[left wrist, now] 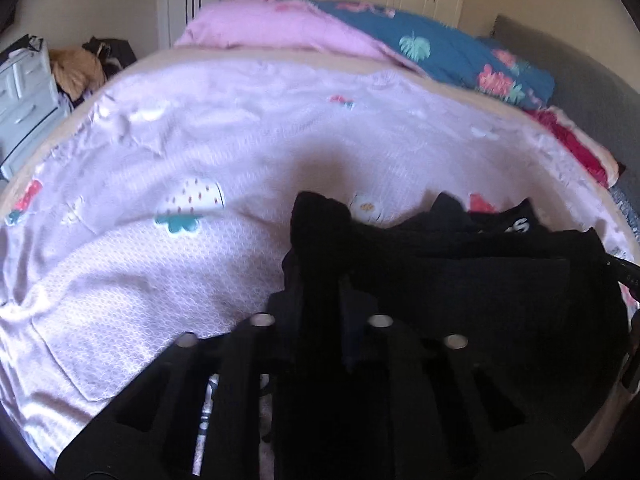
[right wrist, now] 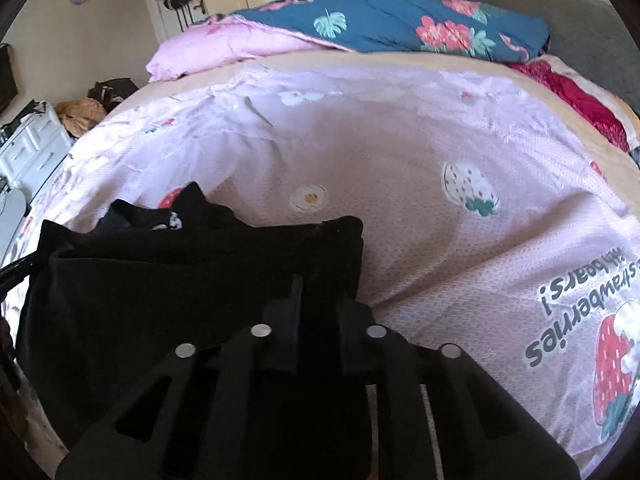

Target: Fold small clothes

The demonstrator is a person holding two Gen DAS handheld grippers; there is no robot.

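Both hand-held grippers, left (left wrist: 320, 280) and right (right wrist: 320, 292), pinch the black garment's (left wrist: 460, 280) corners mid-fold; next, carry that edge forward over the bed (right wrist: 380, 152).

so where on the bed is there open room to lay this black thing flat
The pink sheet is bare between the black garment and the rolled blue quilt, and to the right up to the strawberry print. It is crowded at the near edge, where both tools, left and right, pinch the garment.
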